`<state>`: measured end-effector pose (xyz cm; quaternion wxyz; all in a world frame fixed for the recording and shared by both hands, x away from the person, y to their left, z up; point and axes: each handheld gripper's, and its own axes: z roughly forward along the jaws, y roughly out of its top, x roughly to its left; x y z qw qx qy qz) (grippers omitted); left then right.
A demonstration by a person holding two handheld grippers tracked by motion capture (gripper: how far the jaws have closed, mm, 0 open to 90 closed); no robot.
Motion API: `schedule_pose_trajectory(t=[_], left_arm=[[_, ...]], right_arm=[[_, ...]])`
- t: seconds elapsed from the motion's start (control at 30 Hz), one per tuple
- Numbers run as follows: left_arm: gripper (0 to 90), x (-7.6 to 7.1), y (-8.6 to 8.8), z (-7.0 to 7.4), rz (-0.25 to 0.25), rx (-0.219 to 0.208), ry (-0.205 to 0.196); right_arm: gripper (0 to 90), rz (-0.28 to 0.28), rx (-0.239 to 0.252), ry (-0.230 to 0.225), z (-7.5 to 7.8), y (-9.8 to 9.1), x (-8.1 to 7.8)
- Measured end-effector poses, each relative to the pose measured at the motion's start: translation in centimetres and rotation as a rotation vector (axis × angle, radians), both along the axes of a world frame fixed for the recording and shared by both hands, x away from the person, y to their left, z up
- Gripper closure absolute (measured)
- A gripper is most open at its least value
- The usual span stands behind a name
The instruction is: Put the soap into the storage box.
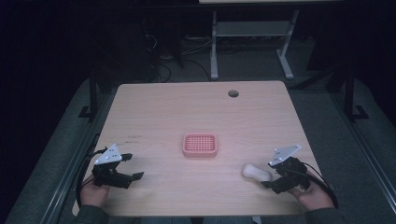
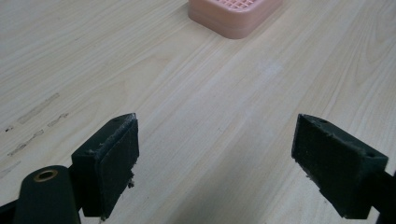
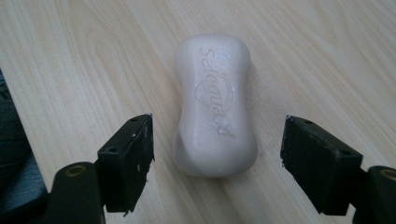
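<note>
Jaws of my right gripper [image 3: 217, 161] stand apart, straddling the white waisted soap bar [image 3: 215, 112]; likely slick and rigid, best gripped across its narrow waist. Left gripper [image 2: 215, 158] stands released too.

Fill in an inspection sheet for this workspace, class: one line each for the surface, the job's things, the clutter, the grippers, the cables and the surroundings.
Surface: light wooden table, with a round hole near its far edge and faint scuff marks.
Job's things: white soap bar lying flat near the right front; pink soap dish at the centre, with nothing in it.
Clutter: nothing seen.
Grippers: left gripper open over bare wood; right gripper open, jaws on either side of the soap's near end, not touching it.
Cables: a black cable trails from the left gripper.
Surroundings: dark room, grey floor, white desk legs beyond.
</note>
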<state>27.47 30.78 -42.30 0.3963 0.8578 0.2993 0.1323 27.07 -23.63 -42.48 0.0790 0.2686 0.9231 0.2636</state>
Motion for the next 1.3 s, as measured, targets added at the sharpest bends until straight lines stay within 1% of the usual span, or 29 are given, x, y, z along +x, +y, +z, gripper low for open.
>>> schedule_pose_trajectory(t=[0.2,0.23,0.27,0.3,0.37,0.4,0.43,0.5,0.53,0.7,0.73,0.93,0.97,1.13,1.2,1.3], left_arm=[[14.8,0.0,0.0,0.0,0.0,-0.003,-0.001],[14.8,0.0,0.0,0.0,0.0,-0.003,-0.002],[14.8,0.0,0.0,0.0,0.0,-0.004,-0.002],[14.8,0.0,0.1,0.0,0.0,-0.005,-0.003],[14.8,0.0,0.1,0.0,0.003,-0.005,0.0],[14.8,0.0,0.1,0.0,0.003,-0.006,0.001],[14.8,0.0,0.1,0.0,0.003,-0.005,0.001],[14.8,0.0,0.1,0.0,0.003,-0.005,0.001],[14.8,0.0,0.0,0.0,0.004,-0.009,0.0],[14.8,0.0,0.0,0.0,0.003,-0.005,0.001],[14.8,0.0,0.0,0.0,-0.001,-0.003,-0.001],[14.8,0.0,0.1,0.0,0.002,-0.006,0.001],[14.8,0.0,0.1,0.0,0.003,-0.006,0.001],[14.8,0.0,0.0,0.0,0.0,-0.005,-0.001],[14.8,0.0,0.1,0.0,0.004,-0.006,0.004],[14.8,0.0,0.0,0.0,0.001,-0.007,0.002]], right_arm=[[25.4,0.025,-0.026,0.008,-0.3,0.8,0.6],[25.6,0.022,-0.023,0.011,-0.3,1.0,0.7],[25.7,0.033,-0.025,0.008,-0.4,1.0,0.9],[25.7,0.028,-0.027,0.016,-0.4,1.2,0.9],[25.9,0.037,-0.027,0.007,-0.6,1.3,1.2],[26.1,0.034,-0.026,0.014,-0.5,1.4,1.2],[26.5,0.039,-0.026,0.011,-0.6,1.4,1.3],[26.8,0.038,-0.024,0.018,-0.6,1.5,1.3],[27.4,0.047,-0.034,0.015,-0.8,1.7,1.6],[28.8,0.052,-0.036,0.032,-1.2,2.2,1.9],[29.0,0.054,-0.039,0.027,-1.3,2.2,2.0],[31.8,0.062,-0.064,0.029,-1.5,2.6,2.3],[32.4,0.064,-0.061,0.037,-1.5,2.7,2.4],[35.1,0.068,-0.076,0.041,-1.8,3.0,2.6],[36.3,0.073,-0.08,0.047,-2.0,3.2,2.8],[40.4,0.074,-0.085,0.053,-2.2,3.3,2.8]])
